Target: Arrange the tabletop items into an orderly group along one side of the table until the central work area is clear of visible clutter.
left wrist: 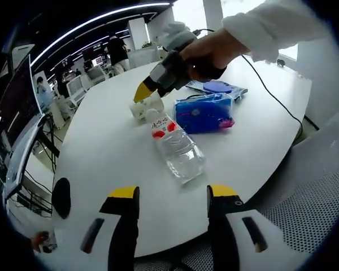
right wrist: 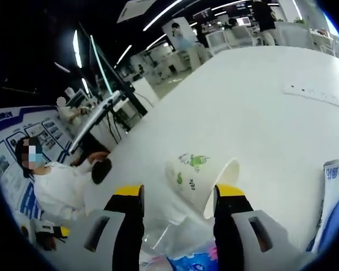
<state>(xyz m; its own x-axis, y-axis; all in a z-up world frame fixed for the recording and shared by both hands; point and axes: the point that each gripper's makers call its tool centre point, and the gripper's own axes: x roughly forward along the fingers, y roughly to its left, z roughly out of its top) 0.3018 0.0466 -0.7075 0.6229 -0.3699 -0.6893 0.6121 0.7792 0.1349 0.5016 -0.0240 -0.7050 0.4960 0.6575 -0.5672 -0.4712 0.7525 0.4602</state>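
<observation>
Mid-table: we've got a loose cluster here, well in from every edge of the white table [left wrist: 101,147].
Cup: paper cup [right wrist: 199,179] lying on its side, mouth open, touching the bottle's cap end.
Bottle: clear plastic water bottle [left wrist: 178,151] lying flat, pointing at our near edge.
Pack: blue tissue pack [left wrist: 203,113] just beside the bottle, towards the far edge.
Right claw [right wrist: 178,195]: spread, jaws either side of the cup, nothing pinched yet.
Left claw [left wrist: 172,195]: spread too, hovering at the near edge, holding nothing.
Handling: we judge the cup light, thin-walled, easily crushed; take it gently across the body near the rim. The bottle may roll.
</observation>
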